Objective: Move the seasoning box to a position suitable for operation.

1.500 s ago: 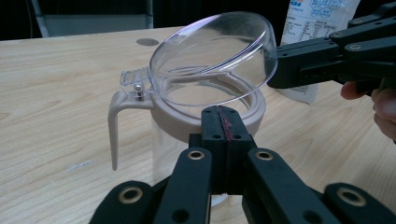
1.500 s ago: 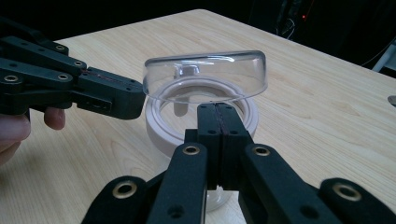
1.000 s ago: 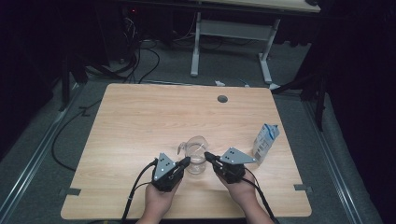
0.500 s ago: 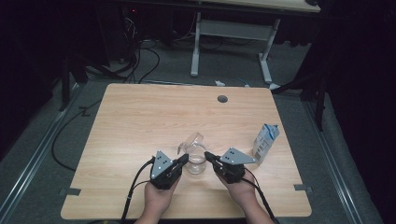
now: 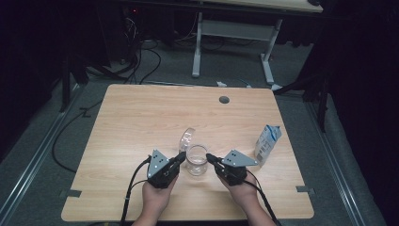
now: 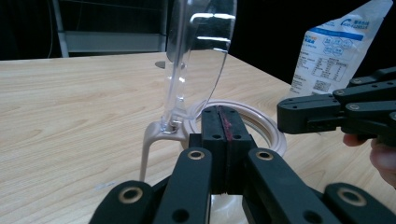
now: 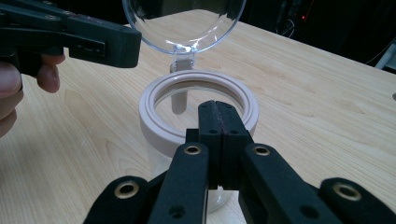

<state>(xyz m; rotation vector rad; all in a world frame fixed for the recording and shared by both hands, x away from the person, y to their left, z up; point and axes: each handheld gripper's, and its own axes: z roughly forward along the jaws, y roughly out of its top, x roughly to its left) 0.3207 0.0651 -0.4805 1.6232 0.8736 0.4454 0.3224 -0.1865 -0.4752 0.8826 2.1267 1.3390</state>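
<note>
Clear jar (image 5: 196, 162) with hinged lid (image 5: 187, 139) flipped up sits between left gripper (image 5: 180, 157) and right gripper (image 5: 210, 157), jaws clenched empty, likely steadying it; carton (image 5: 267, 143) waits nearby on worktop (image 5: 141, 117).

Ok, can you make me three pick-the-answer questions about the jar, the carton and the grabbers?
1. Where is the carton?
A) right of the jar
B) inside the jar
C) on the floor

2. What colour is the jar rim?
A) green
B) pale pink
C) black

3. How is the jar's lid?
A) flipped up open
B) shut
C) lying apart on the table

Answers: 1 A, the high view shows it standing near the table's right edge. 2 B, the right gripper view shows a pinkish ring. 3 A, the clear lid stands up on its hinge.
</note>
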